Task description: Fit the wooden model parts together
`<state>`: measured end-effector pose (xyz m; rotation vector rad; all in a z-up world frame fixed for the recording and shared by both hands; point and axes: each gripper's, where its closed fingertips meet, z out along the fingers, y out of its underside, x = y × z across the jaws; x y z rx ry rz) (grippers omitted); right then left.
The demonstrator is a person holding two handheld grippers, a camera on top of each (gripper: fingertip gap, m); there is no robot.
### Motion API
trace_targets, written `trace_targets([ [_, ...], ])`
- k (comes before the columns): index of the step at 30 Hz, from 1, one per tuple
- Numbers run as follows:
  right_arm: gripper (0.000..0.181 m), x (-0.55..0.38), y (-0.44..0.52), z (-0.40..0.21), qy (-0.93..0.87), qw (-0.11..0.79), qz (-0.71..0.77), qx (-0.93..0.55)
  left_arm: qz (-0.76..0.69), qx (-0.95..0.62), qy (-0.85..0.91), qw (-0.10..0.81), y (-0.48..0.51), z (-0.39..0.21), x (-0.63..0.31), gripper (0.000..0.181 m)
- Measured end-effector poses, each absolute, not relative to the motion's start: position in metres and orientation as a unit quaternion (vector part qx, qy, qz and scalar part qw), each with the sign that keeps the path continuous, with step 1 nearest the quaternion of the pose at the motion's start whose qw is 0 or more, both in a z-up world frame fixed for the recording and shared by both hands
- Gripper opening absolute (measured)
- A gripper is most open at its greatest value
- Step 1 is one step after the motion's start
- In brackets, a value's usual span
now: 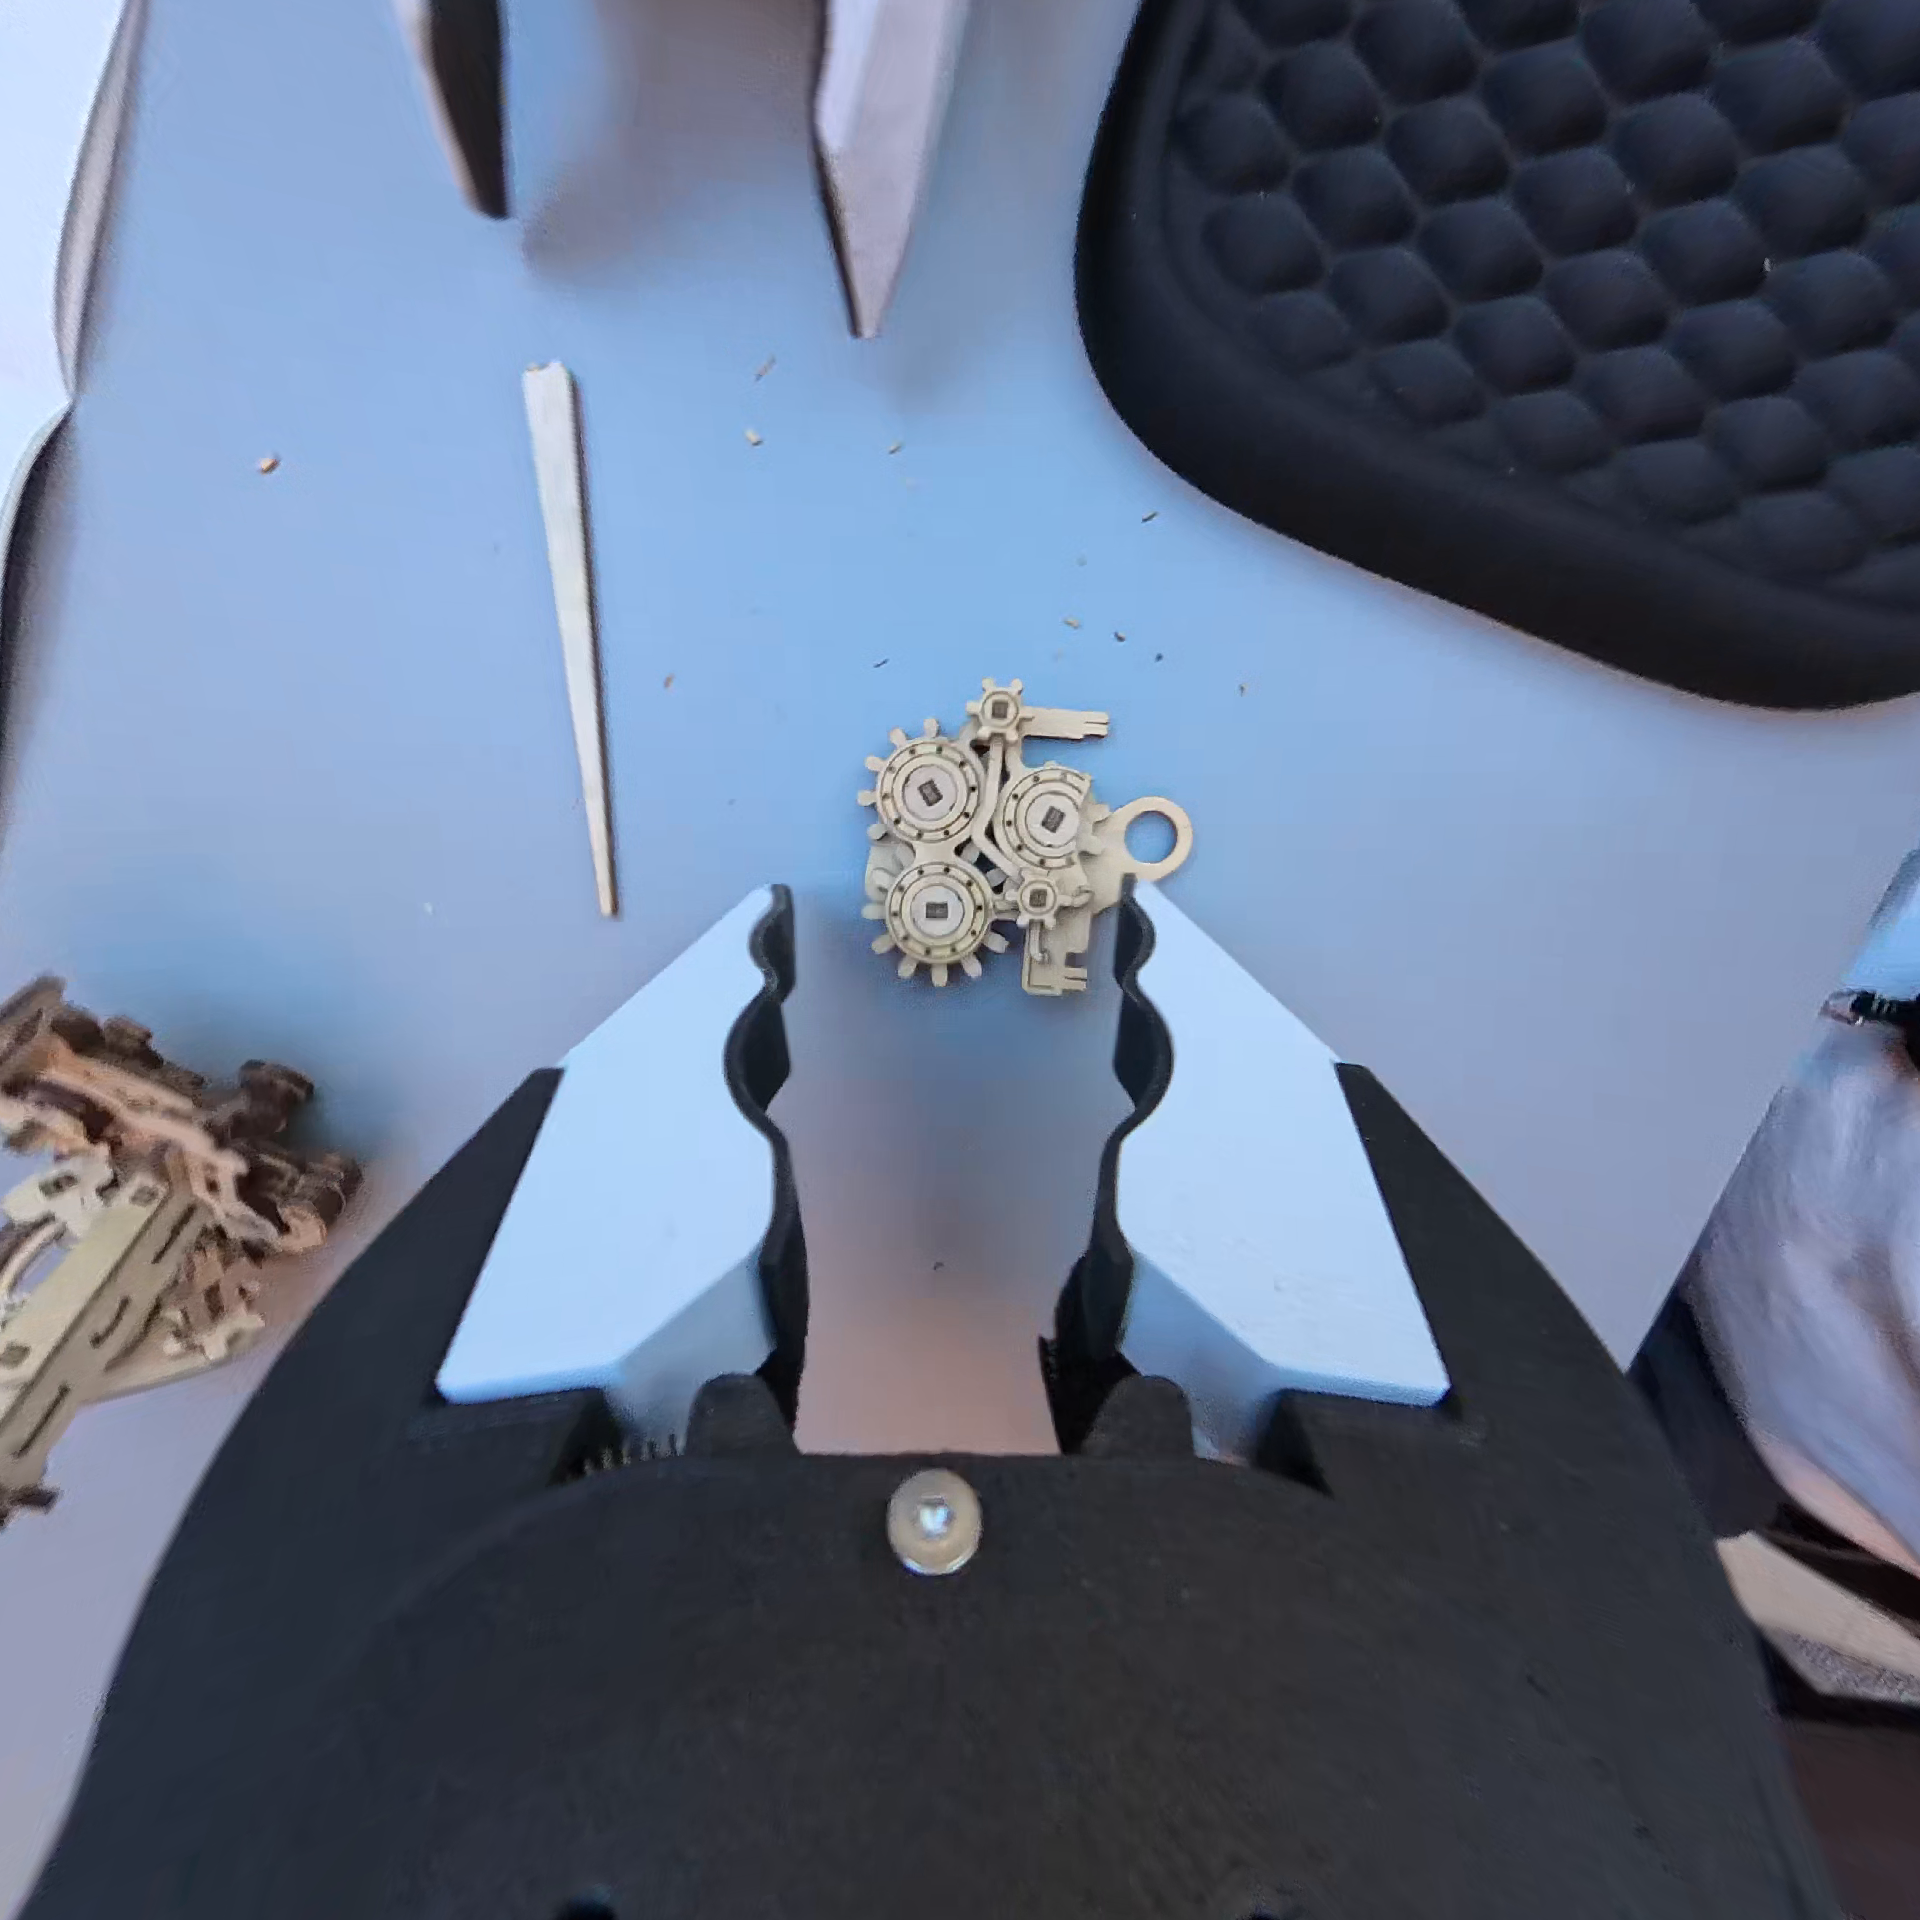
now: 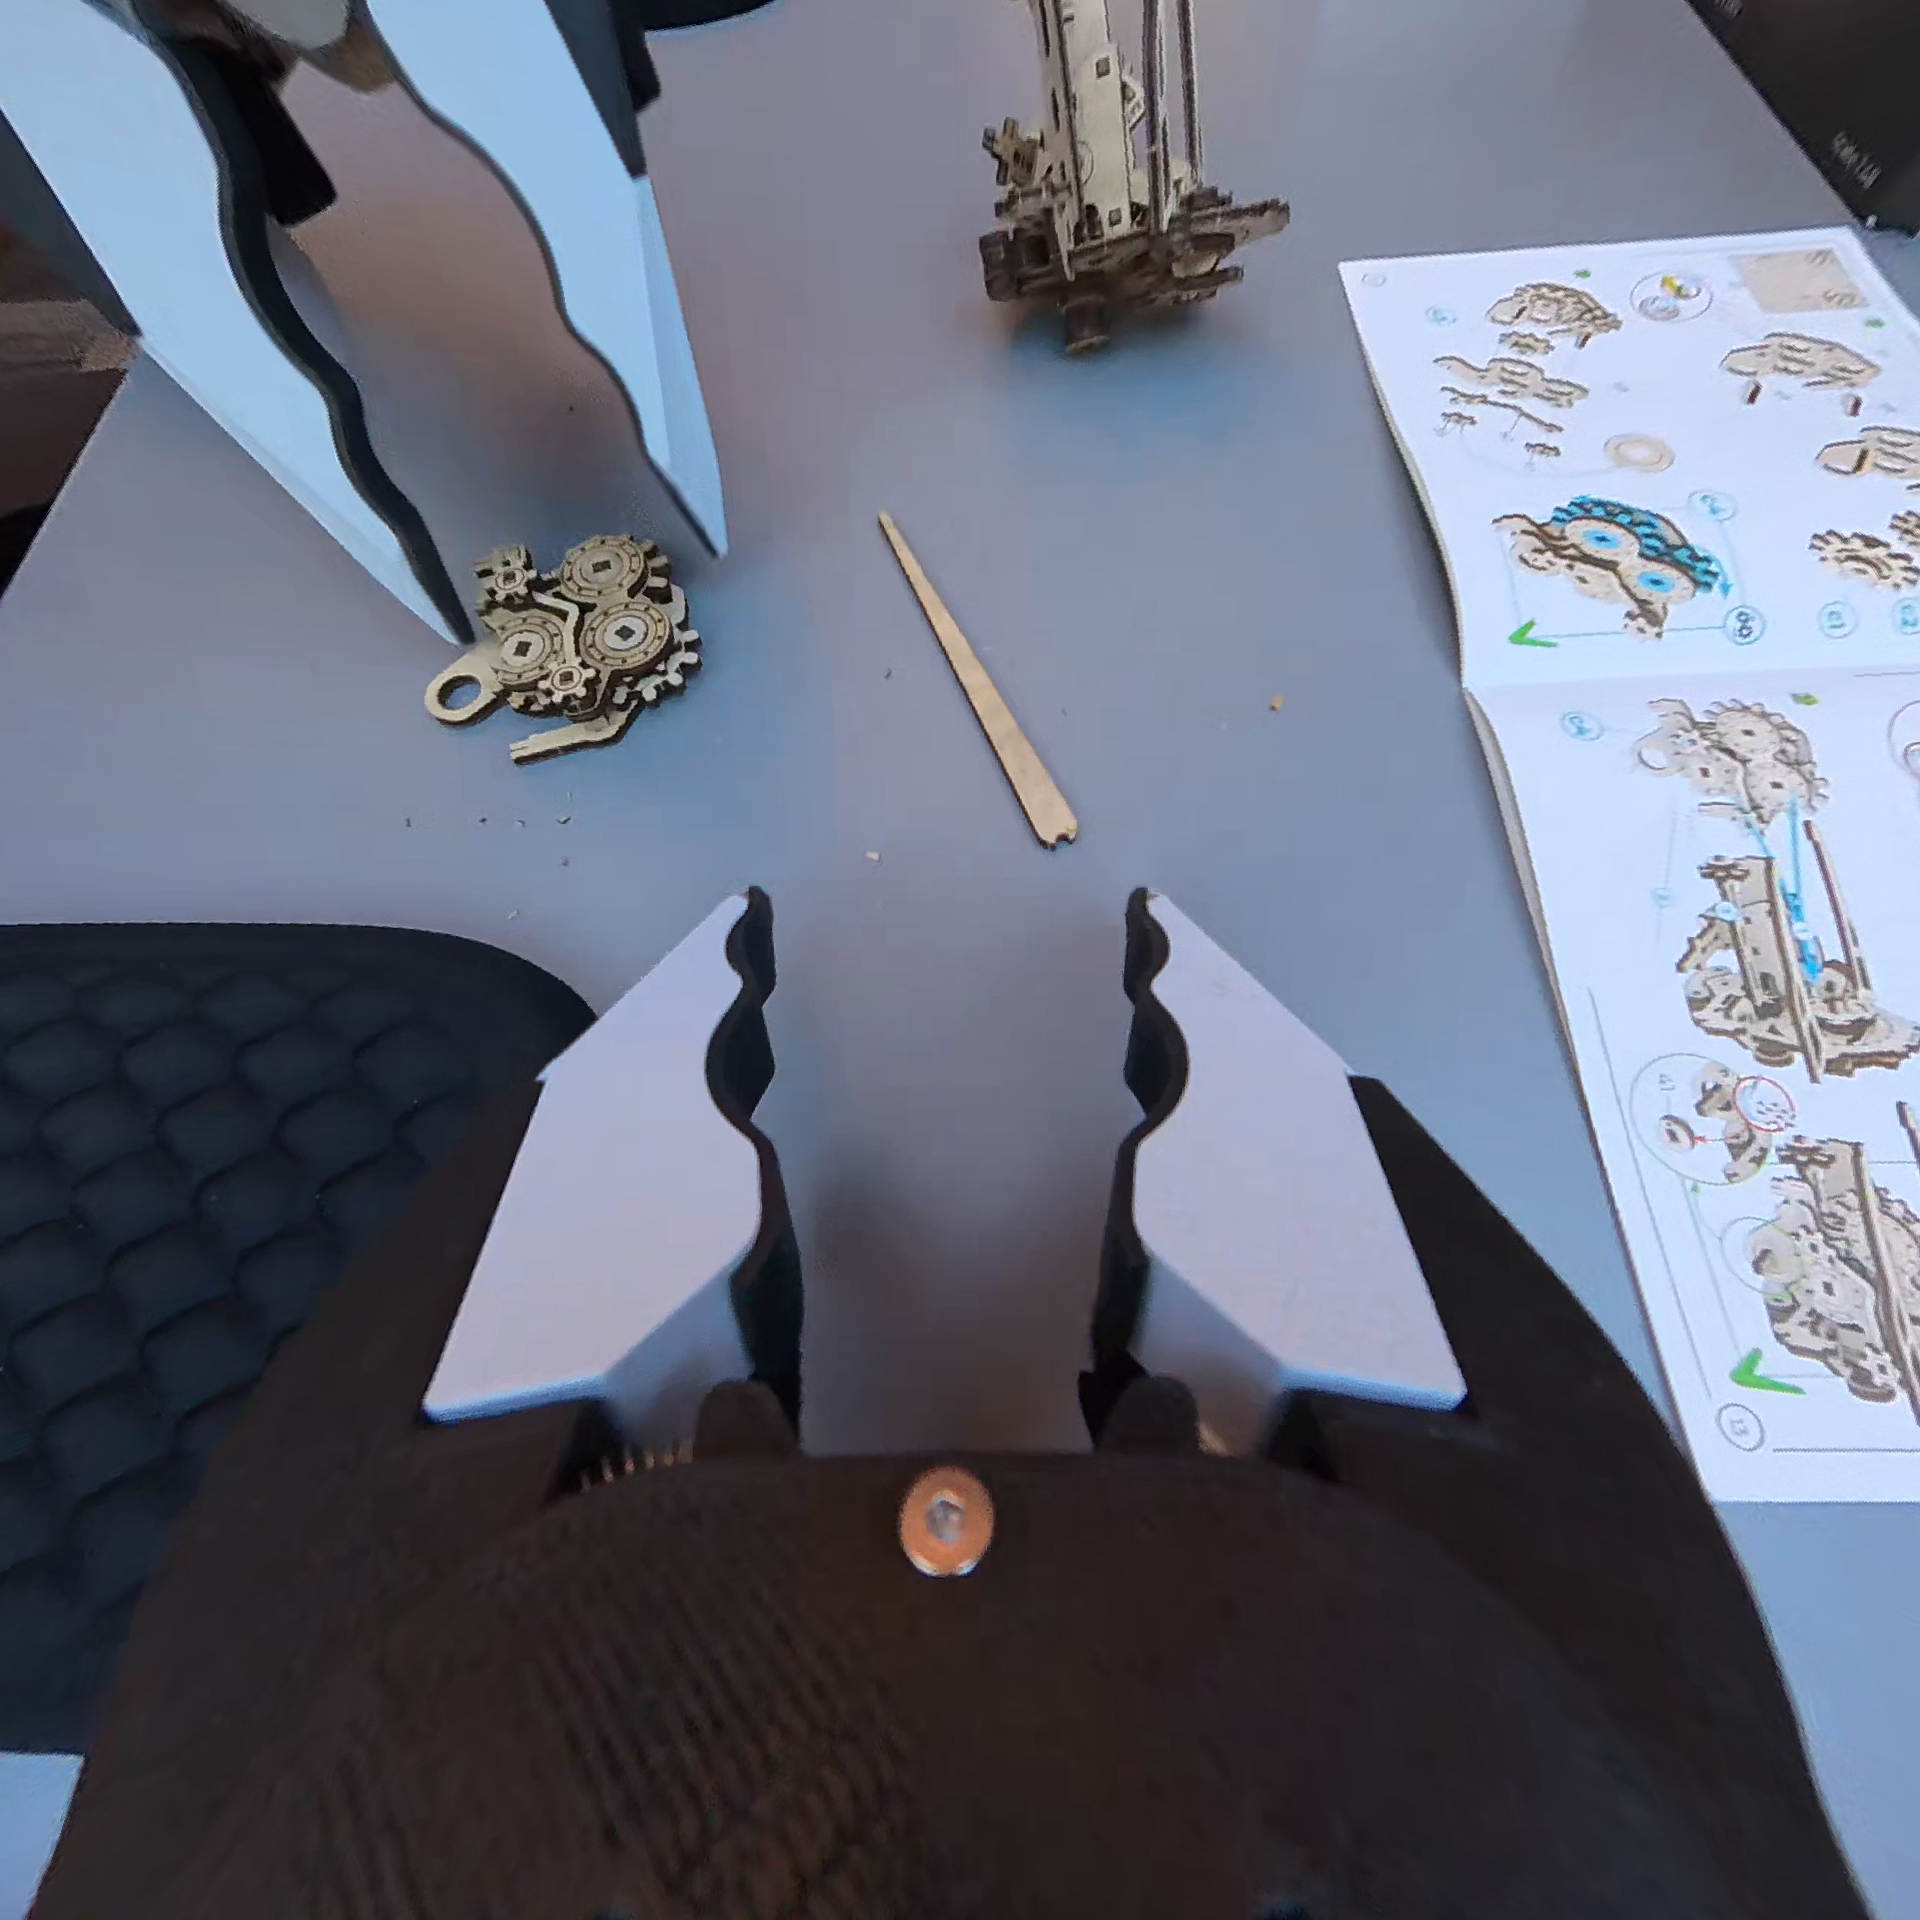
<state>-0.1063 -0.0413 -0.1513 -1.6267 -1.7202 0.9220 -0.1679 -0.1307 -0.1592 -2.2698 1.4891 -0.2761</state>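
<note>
A flat wooden gear assembly (image 1: 997, 847) with three large cogs, small cogs and a ring tab lies on the grey table. My left gripper (image 1: 956, 899) is open and empty, its fingertips just short of the assembly on either side. In the right wrist view the assembly (image 2: 577, 644) sits at the tips of the left gripper (image 2: 592, 582). My right gripper (image 2: 945, 904) is open and empty, hovering over bare table. A thin tapered wooden stick (image 2: 977, 681) lies just ahead of it; it also shows in the left wrist view (image 1: 571, 634). A larger wooden model (image 2: 1117, 197) stands at the back.
A black honeycomb cushion (image 1: 1558, 312) lies beside the assembly, also in the right wrist view (image 2: 208, 1195). An open instruction booklet (image 2: 1714, 831) lies on the right. The larger wooden model shows in the left wrist view (image 1: 135, 1195). Small wood crumbs (image 1: 1122, 623) dot the table.
</note>
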Motion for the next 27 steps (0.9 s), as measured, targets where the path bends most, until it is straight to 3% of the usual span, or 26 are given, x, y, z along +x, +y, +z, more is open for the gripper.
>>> trace_targets([
  [2,0.069,-0.105,-0.040,-0.161,-0.655,0.278,0.323,-0.624,-0.101,-0.832,0.496,0.229,-0.128,-0.153,-0.178,0.075],
  [7,0.071,-0.105,-0.038,-0.162,-0.661,0.298,0.300,-0.620,-0.093,-0.860,0.398,0.306,-0.134,-0.148,-0.231,0.084],
  [13,0.099,-0.104,-0.022,-0.164,-0.628,0.312,0.278,-0.656,-0.073,-0.856,0.340,0.382,-0.130,-0.161,-0.252,0.090],
  [21,0.099,-0.102,-0.021,-0.164,-0.619,0.314,0.275,-0.665,-0.108,-0.864,0.274,0.407,-0.127,-0.165,-0.255,0.073],
  [27,0.101,-0.102,-0.020,-0.164,-0.616,0.314,0.275,-0.668,-0.060,-0.889,0.199,0.409,-0.119,-0.168,-0.279,0.122],
])
